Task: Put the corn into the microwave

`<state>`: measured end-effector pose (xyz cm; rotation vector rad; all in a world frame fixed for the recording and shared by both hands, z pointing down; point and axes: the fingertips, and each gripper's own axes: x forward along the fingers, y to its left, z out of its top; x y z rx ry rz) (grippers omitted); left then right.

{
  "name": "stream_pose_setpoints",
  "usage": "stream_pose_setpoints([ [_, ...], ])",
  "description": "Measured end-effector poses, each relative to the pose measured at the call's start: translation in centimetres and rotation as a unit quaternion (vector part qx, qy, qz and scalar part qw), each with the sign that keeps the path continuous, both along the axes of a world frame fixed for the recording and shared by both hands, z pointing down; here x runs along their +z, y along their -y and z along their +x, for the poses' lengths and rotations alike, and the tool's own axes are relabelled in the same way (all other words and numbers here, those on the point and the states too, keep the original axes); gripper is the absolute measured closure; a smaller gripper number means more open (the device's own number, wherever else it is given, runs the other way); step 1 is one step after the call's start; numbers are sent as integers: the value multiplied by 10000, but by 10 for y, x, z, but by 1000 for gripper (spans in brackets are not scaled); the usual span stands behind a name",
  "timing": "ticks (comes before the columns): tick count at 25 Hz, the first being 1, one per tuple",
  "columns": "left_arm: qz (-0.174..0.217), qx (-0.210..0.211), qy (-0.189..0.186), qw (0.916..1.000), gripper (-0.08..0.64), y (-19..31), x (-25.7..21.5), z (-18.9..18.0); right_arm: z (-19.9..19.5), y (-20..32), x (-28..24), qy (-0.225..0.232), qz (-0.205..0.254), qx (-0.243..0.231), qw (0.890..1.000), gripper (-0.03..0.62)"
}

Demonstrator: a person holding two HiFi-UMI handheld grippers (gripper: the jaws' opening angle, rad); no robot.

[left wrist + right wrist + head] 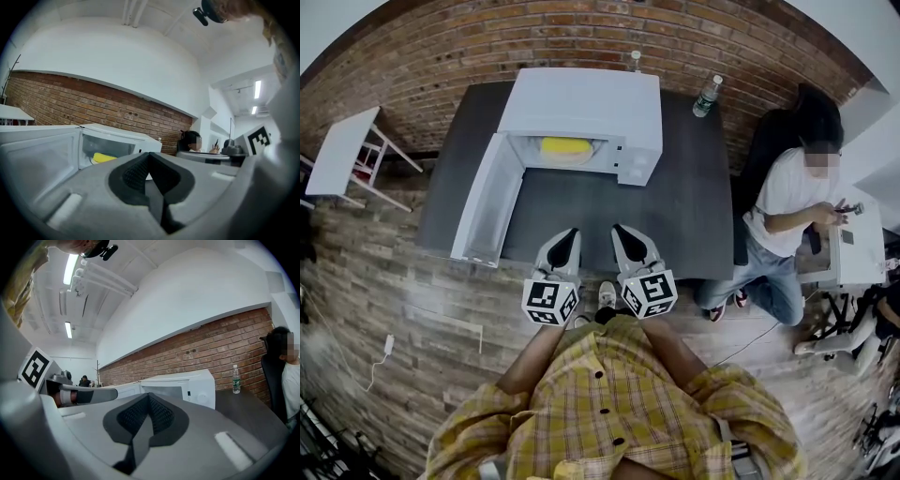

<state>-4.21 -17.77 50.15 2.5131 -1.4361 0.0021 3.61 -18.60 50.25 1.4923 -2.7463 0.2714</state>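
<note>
The yellow corn [565, 147] lies inside the white microwave [581, 105], whose door [483, 202] hangs wide open to the left. In the left gripper view the corn [104, 157] shows through the open front. My left gripper [566, 242] and right gripper [627, 240] are side by side over the near edge of the dark table [703, 220], well short of the microwave. Both are shut with nothing between the jaws, as the left gripper [149, 157] and right gripper [149, 398] views show.
Two plastic bottles [707, 95] [635, 60] stand at the back of the table by the brick wall. A seated person [792, 202] is at the table's right end. A small white table [342, 150] stands to the left. A cable [382, 356] lies on the floor.
</note>
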Motion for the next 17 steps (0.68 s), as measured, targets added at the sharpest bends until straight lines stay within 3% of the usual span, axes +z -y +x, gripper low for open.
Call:
stream_pose_setpoints([
  [17,247,-93,373,9990,565,-3,-7,-4,-1,3,-7,85,73,-29,9999,588],
])
